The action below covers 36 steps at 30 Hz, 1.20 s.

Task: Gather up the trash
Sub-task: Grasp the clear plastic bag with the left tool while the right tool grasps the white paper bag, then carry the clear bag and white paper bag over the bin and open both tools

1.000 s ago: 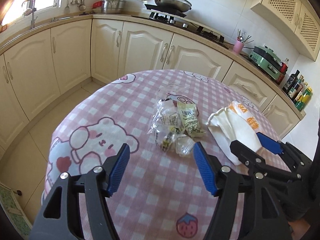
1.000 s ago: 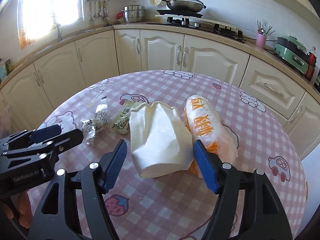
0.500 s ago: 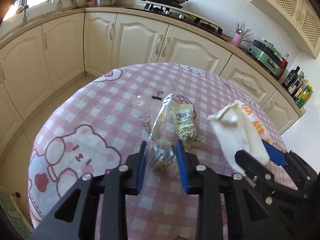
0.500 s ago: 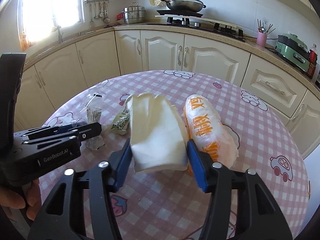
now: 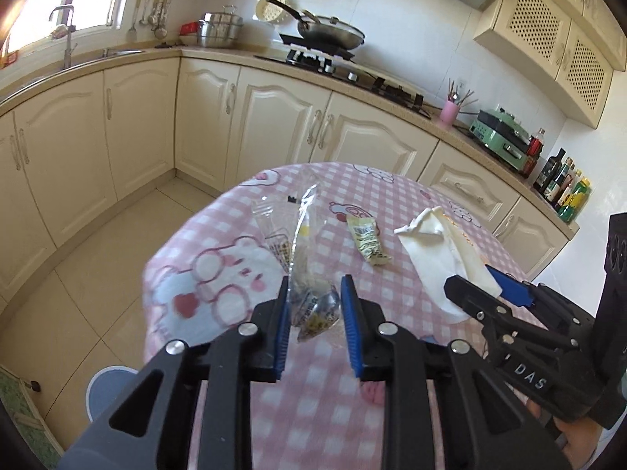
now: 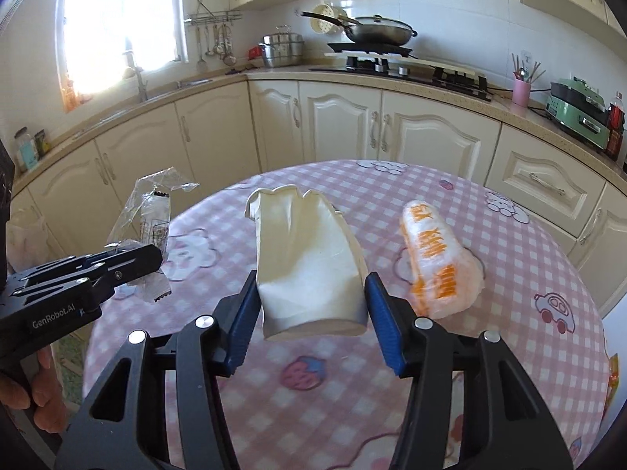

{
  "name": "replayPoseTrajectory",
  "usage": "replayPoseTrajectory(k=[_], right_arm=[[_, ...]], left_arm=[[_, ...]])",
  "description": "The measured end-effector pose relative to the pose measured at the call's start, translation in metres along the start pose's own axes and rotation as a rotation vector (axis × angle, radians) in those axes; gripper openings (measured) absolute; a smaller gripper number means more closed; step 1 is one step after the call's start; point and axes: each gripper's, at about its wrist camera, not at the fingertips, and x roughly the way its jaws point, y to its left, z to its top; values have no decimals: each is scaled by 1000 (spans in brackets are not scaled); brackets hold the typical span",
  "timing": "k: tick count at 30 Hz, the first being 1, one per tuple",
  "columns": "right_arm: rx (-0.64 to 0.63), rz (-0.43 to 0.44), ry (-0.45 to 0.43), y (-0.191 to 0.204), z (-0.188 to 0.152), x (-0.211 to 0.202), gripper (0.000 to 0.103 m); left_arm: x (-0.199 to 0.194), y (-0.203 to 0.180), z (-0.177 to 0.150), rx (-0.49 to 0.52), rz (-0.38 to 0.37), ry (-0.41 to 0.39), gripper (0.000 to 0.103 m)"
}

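Note:
My left gripper (image 5: 314, 319) is shut on a bunch of clear plastic wrappers (image 5: 303, 258) and holds them lifted above the pink checked table (image 5: 313, 399); the wrappers also show in the right wrist view (image 6: 147, 211). My right gripper (image 6: 311, 319) is shut on a white paper bag (image 6: 305, 262), held up off the table, also seen in the left wrist view (image 5: 439, 254). A yellow-green snack wrapper (image 5: 366, 241) lies on the table. A white bag with orange print (image 6: 437, 262) lies to the right of the paper bag.
Cream kitchen cabinets (image 5: 270, 125) and a counter with a stove and pan (image 5: 327, 35) curve round behind the table. A tiled floor (image 5: 94, 274) lies to the left. Bottles (image 5: 564, 188) and a green appliance (image 5: 505, 137) stand on the counter at right.
Both grippers closed from open, the left on the clear wrappers and the right on the white paper bag. Both have lifted their loads off the table; the yellow-green wrapper stayed.

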Motion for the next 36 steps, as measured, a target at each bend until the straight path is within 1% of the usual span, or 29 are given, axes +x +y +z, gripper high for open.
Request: replayPoseTrajectory(k=[6,9,11,15,18,21,24,28,33,36], right_arm=[[-37,82,-23,51,-2,-19,51],[-60,133,-33,83,-5,-26,51],[-80,171,-39,107,-8,-30,51],[-111,253,-25,158,-17,-27,51],[-133,305,4,192,-27,-17,51],[-150,345,35,220,-38,-3,51],[-164,384,95,250,-55,20,51],[-176,405,162,280,-75,48,51],[-190,403,230,302,-90,86,51],[-189,398,256,306,-94,101,51]], left_arm=[[-54,40,-21,-38,42,-45,23],[-78,64,-34,-73,63,-60,23],[-95,84,-44,-96,92,-72,23],[-114,123,-63,-139,145,-69,23],[-124,162,-81,-201,187,-55,23],[-127,195,-99,-250,220,-34,23],[-125,223,-115,-298,247,-10,23],[-114,262,-139,-365,285,35,23],[-93,303,-159,-423,316,91,24],[-80,318,-165,-442,325,113,24]])
